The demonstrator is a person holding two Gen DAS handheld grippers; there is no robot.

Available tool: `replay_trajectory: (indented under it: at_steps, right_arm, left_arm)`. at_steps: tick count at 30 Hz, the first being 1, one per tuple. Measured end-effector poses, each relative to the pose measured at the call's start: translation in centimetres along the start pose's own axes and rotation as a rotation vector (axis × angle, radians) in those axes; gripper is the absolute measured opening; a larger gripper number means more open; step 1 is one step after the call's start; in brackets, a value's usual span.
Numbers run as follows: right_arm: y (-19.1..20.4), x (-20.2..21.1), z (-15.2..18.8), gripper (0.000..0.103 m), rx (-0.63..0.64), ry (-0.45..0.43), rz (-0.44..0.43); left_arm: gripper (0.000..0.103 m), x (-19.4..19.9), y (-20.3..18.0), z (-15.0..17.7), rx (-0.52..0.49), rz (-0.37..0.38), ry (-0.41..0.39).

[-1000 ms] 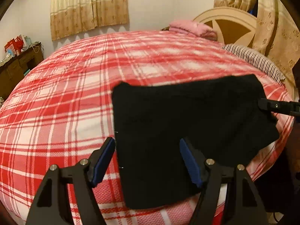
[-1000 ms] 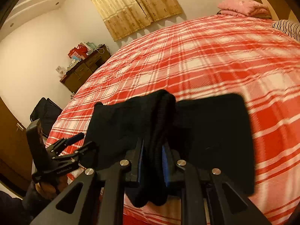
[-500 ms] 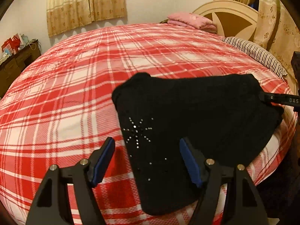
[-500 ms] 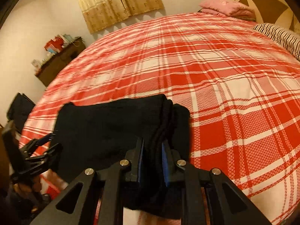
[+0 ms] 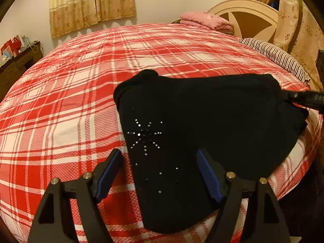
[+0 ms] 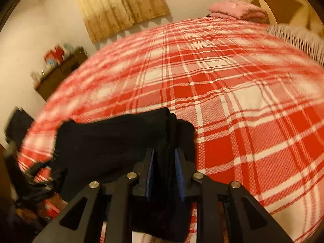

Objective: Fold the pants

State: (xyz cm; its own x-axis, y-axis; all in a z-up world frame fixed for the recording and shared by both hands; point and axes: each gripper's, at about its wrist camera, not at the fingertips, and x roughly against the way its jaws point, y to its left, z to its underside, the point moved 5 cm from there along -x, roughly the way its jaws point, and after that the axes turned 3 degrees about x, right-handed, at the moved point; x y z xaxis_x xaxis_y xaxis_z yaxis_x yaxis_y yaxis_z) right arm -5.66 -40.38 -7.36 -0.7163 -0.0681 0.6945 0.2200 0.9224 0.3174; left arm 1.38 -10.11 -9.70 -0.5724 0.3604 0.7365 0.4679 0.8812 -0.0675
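The black pants (image 5: 202,125) lie folded in a thick bundle on the near edge of the red plaid bed (image 5: 81,93), with a rhinestone star (image 5: 144,135) facing up. My left gripper (image 5: 160,174) is open and empty, its fingers either side of the bundle's near end, just above it. My right gripper (image 6: 164,162) is shut on the pants' folded edge (image 6: 113,141); it also shows at the right edge of the left wrist view (image 5: 303,99).
A folded pink blanket (image 5: 206,21) and a striped pillow (image 5: 273,54) lie by the round headboard (image 5: 245,14). A dark cabinet (image 5: 14,64) stands at the left wall. Curtains (image 5: 91,4) hang behind. The bed's edge drops off close to me.
The right gripper has pulled the pants' edge over and toward the near edge, making the bundle narrower and turning the rhinestone side up. The left gripper stayed open.
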Motion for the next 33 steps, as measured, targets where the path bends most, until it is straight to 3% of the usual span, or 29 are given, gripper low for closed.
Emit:
replay_trajectory:
  at_steps: [2,4,5,6,9,11,13,15,17,22,27,33]
  right_arm:
    - [-0.8,2.4,0.0,0.031,-0.095,-0.067,-0.043]
    - [-0.9,4.6,0.6,0.065,-0.158,-0.123,-0.085]
    - [-0.7,5.5,1.0,0.072,-0.176,-0.145,-0.105]
    - [-0.1,6.0,1.7,0.076,-0.173,-0.145,-0.122]
    - [2.0,5.5,3.1,0.076,-0.108,-0.090,-0.110]
    - [2.8,4.7,3.8,0.076,-0.069,-0.067,-0.054]
    - [3.5,3.7,4.5,0.071,-0.027,-0.048,-0.014]
    - [4.1,2.5,5.2,0.052,0.040,-0.019,0.076]
    - [4.3,2.1,5.5,0.043,0.101,-0.012,0.135]
    - [4.0,2.6,5.3,0.024,0.156,0.010,0.185]
    - [3.3,2.8,6.0,0.022,0.189,0.060,0.228]
    - [2.8,2.4,6.5,0.022,0.154,0.045,0.220]
  left_arm:
    - [0.079,0.0,0.2,0.0,0.012,0.008,0.007]
    - [0.079,-0.1,0.2,-0.1,0.020,0.009,0.008]
    - [0.079,-0.1,0.1,0.0,0.017,0.007,0.006]
    - [0.080,-0.1,0.0,0.0,0.012,0.003,0.002]
    - [0.081,-0.2,-0.2,0.0,0.009,-0.008,-0.001]
    - [0.081,-0.2,-0.2,0.0,0.014,-0.015,0.005]
    - [0.081,-0.1,-0.2,-0.1,0.010,-0.024,0.009]
    - [0.081,-0.1,-0.2,-0.1,0.007,-0.032,0.013]
    - [0.081,-0.1,-0.3,-0.1,0.004,-0.039,0.016]
    - [0.086,-0.1,-0.1,-0.1,0.012,-0.059,0.030]
    - [0.087,0.0,-0.2,-0.1,0.014,-0.054,0.046]
    - [0.091,-0.2,-0.1,0.1,0.018,-0.067,0.041]
